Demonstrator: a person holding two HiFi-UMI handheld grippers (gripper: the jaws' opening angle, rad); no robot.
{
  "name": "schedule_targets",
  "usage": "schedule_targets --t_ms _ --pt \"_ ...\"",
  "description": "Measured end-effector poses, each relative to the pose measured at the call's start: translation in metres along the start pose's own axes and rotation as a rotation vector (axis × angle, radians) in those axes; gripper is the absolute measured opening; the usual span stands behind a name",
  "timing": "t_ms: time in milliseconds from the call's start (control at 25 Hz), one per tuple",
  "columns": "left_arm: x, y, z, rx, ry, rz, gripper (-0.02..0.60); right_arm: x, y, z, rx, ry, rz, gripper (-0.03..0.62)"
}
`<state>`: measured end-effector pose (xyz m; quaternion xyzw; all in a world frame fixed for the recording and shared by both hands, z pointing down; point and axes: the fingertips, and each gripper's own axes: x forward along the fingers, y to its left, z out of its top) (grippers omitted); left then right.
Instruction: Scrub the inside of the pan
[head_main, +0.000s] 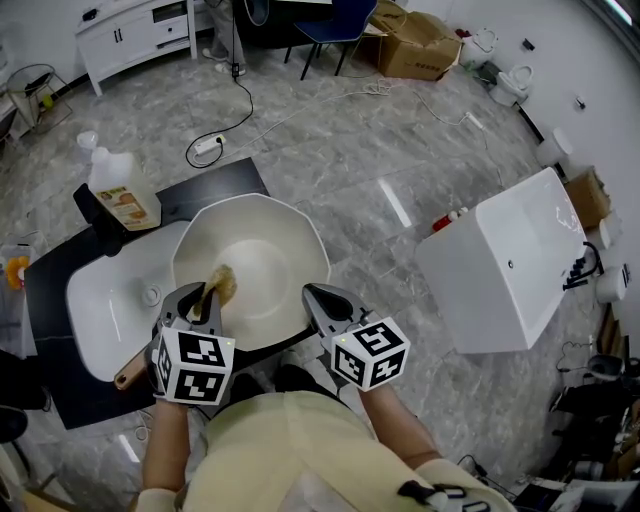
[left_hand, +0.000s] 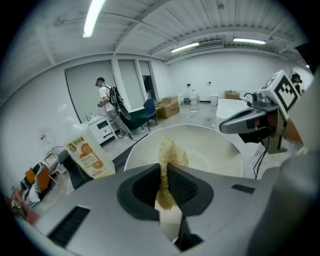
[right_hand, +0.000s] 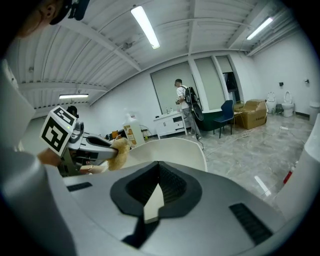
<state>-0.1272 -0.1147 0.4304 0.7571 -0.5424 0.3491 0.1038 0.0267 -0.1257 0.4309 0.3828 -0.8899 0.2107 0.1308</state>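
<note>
Though coarse, sponge (head_main: 222, 283) inside faceted pan (head_main: 290, 235)

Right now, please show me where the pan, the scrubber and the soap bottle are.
pan (head_main: 275, 240), head view, bare inner wall.
scrubber (head_main: 222, 283), head view, its fibrous tip.
soap bottle (head_main: 126, 203), head view, its front label.
</note>
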Motion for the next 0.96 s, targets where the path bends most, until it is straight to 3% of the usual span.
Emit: schedule_targets --t_ms 520,720,960 --pt "-0.003 -0.001 0.006 0.028 -0.022 0.01 0.04 0.0 0.0 0.006 -0.034 -0.006 0.005 0.015" --pt "-0.004 -0.004 0.01 -0.025 -0.045 -0.035 0.04 0.002 0.003 0.008 -0.017 -0.006 0.037 0.015" --pt "-0.005 -0.005 0.018 -0.018 -0.06 -0.043 0.04 0.001 0.007 0.016 -0.019 -0.014 0.061 0.015"
